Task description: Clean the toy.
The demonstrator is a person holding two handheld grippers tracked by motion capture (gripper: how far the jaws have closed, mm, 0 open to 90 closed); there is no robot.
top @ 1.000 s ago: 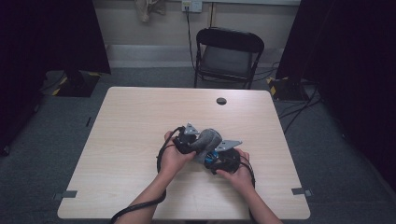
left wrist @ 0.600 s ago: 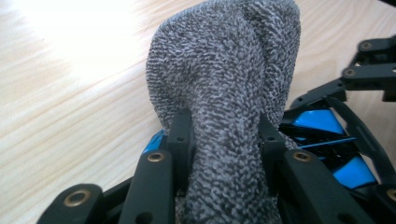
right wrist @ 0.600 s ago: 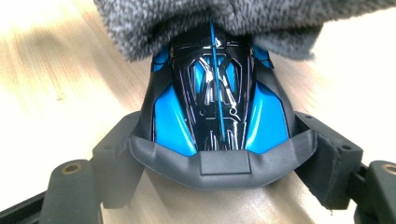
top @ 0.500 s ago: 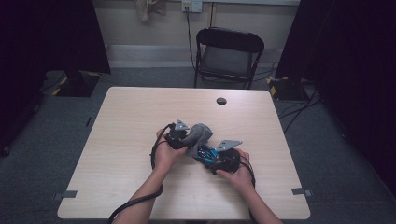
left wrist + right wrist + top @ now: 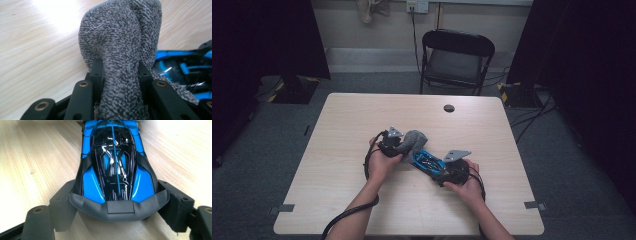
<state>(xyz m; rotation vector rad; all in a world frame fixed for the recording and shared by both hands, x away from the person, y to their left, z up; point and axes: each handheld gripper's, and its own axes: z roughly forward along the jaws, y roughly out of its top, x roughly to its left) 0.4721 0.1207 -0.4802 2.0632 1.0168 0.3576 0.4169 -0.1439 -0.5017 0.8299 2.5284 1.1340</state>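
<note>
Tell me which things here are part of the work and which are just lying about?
In use:
grey cloth, pinched in left gripper
blue toy car, clamped in right gripper

Not in use:
folding chair
black round thing on the table

Toy car's (image 5: 113, 167) far end under grey cloth (image 5: 120, 50); cloth's top beyond the frame edge

A folding chair (image 5: 455, 60) is being kept behind the desk (image 5: 337, 130); a small black disc (image 5: 449, 108) is lying near its far edge.
</note>
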